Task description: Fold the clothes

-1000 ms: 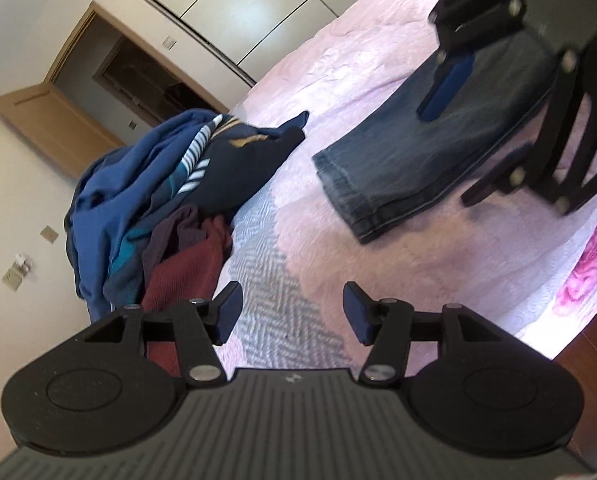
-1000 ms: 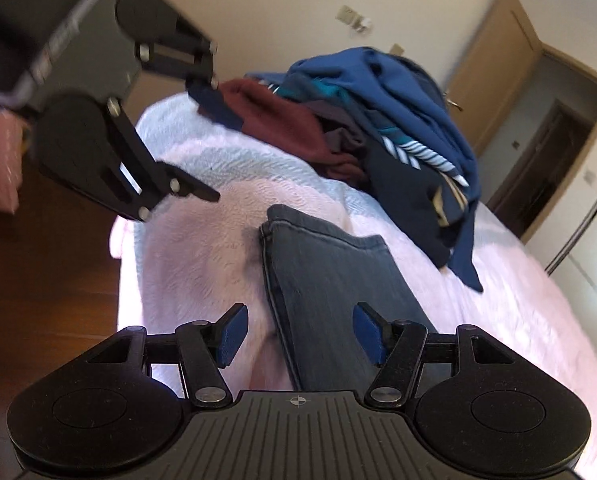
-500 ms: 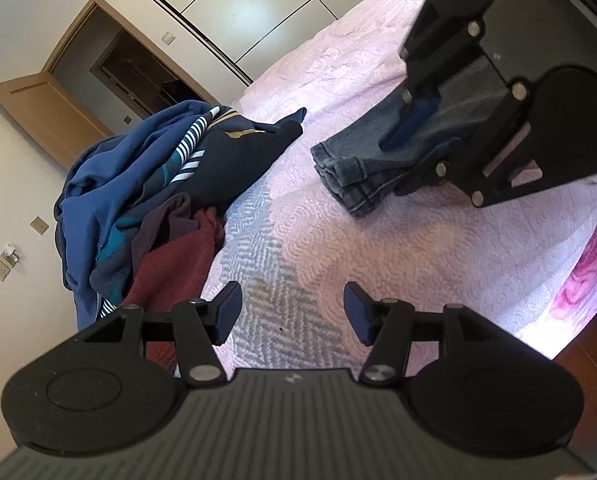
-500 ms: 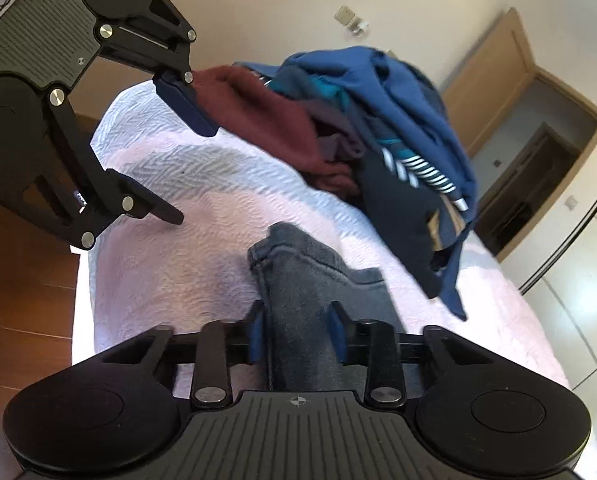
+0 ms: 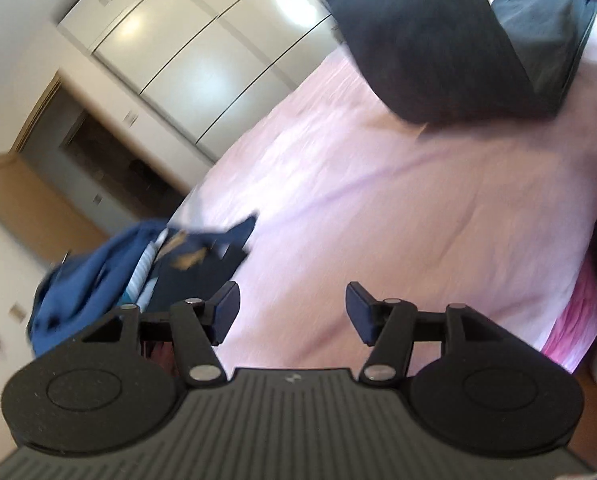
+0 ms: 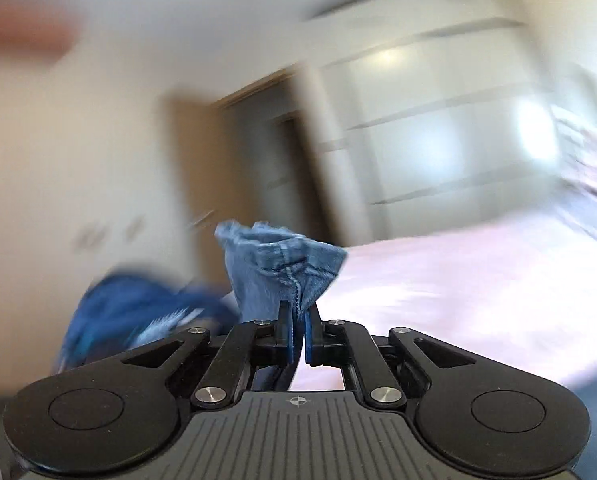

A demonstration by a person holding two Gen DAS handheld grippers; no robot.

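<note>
My right gripper point(image 6: 297, 334) is shut on the hem of the blue jeans point(image 6: 279, 268), which bunch up above the pads, lifted off the pink bed point(image 6: 458, 280). In the left wrist view a dark hanging mass of the jeans point(image 5: 430, 36) fills the upper right, over the bed point(image 5: 398, 208). My left gripper point(image 5: 292, 312) is open and empty above the bed, beside the pile of blue and dark clothes point(image 5: 138, 268) at its left. Both views are blurred by motion.
The clothes pile also shows low left in the right wrist view point(image 6: 138, 312). White wardrobe doors point(image 5: 202, 60) and an open wooden door point(image 5: 30, 196) stand beyond the bed. A bright pink cloth point(image 5: 578, 320) hangs at the bed's right edge.
My right gripper closed on the jeans' hem and lifted it off the bed, swinging upward. My left gripper moved along the bed; the jeans no longer lie flat in front of it.
</note>
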